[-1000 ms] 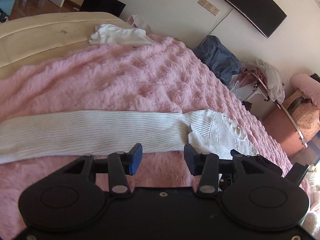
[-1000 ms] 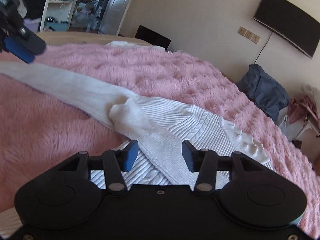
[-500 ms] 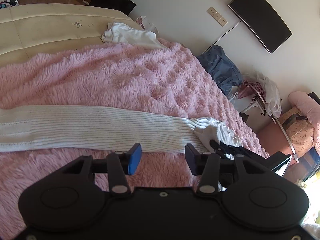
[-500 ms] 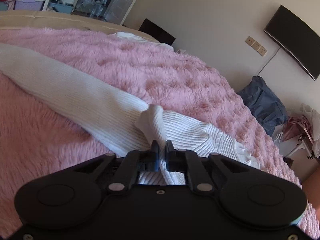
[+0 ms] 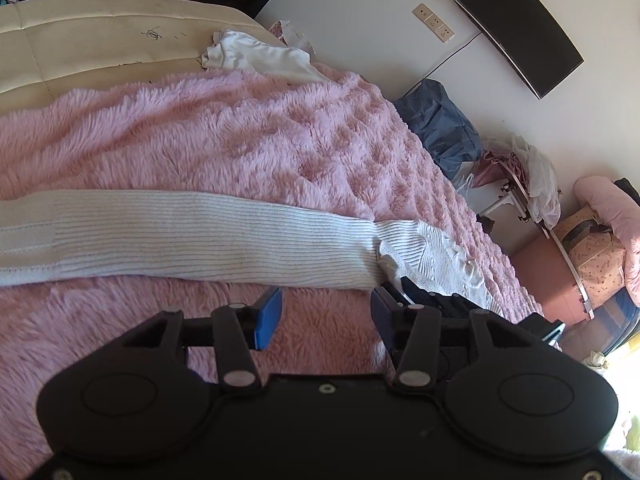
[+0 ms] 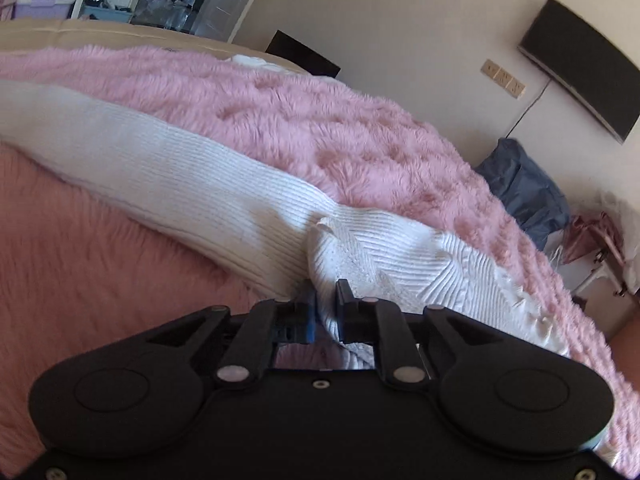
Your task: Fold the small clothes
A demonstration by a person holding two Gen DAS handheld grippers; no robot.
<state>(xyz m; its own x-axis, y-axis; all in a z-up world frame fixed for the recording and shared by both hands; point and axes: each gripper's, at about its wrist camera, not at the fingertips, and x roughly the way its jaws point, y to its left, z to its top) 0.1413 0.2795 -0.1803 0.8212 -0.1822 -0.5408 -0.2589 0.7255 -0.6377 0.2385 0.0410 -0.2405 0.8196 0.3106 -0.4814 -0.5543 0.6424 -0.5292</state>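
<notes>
A long white ribbed knit garment (image 5: 200,236) lies stretched across the fluffy pink blanket (image 5: 240,128). My left gripper (image 5: 326,312) hovers open just in front of its near edge, with only blanket between the blue pads. The black right gripper (image 5: 432,300) shows at the garment's textured right end. In the right wrist view the right gripper (image 6: 326,308) pinches a raised fold of the white garment (image 6: 180,176). Its jaws are opening slightly, and the fabric is still pressed between the pads.
A crumpled white cloth (image 5: 260,54) lies at the far edge of the blanket on the beige mattress (image 5: 100,40). Past the bed's right edge stand a blue bag (image 5: 444,132), piled clothes and a wall screen (image 5: 520,28).
The right jaws closed from wide apart onto a raised fold of the knit garment and moved along with it. The left gripper stayed open and barely shifted.
</notes>
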